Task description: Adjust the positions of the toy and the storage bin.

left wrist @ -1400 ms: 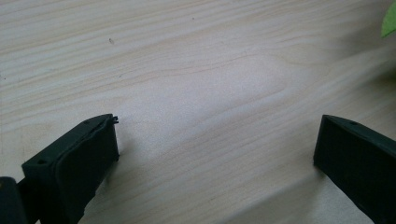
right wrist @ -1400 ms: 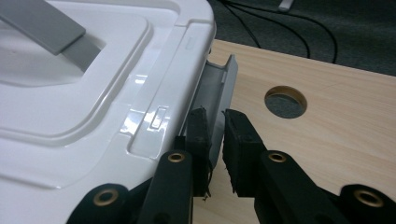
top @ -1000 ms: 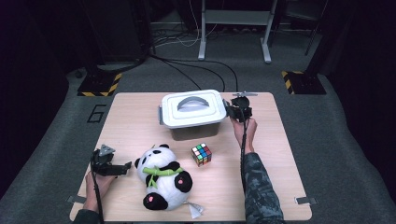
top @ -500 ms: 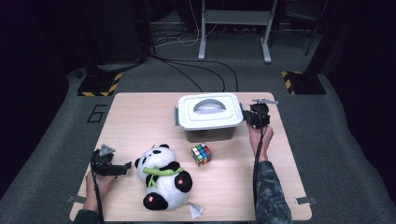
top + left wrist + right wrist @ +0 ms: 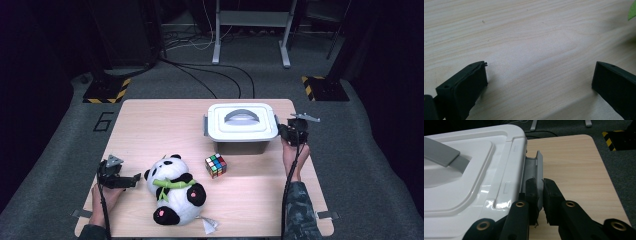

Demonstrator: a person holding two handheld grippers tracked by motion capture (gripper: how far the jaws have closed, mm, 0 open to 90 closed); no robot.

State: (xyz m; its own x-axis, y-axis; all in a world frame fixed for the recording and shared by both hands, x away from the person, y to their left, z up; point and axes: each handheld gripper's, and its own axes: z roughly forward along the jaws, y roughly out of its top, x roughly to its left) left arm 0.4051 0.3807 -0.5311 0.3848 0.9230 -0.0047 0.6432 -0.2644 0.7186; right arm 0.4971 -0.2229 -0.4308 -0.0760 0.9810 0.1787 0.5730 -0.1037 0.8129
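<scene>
Seen from the high view: a pale wooden table (image 5: 165,125) with rounded corners, standing on grey carpet in a dark room, with black cables and a metal stand behind it. Near the far right of the table, a white plastic box (image 5: 242,125) with a smooth lid and a curved grey handle on top. Right gripper (image 5: 289,134) touching the box's right end, pinched on the grey side latch (image 5: 276,122). In front of the box, a small colourful puzzle cube (image 5: 215,165), apart from it. Further left, a soft fluffy panda toy (image 5: 175,189) lying on its back with a green leaf across its chest. Left gripper (image 5: 131,180) resting low just beside the panda's head. From the left gripper view: smooth wood grain, two black jaws spread wide with bare table between them, a bit of green at the top right corner. From the right gripper view: shiny white lid, grey handle, and the thin grey latch (image 5: 538,177) squeezed tight between the two black jaws at the box's end.
</scene>
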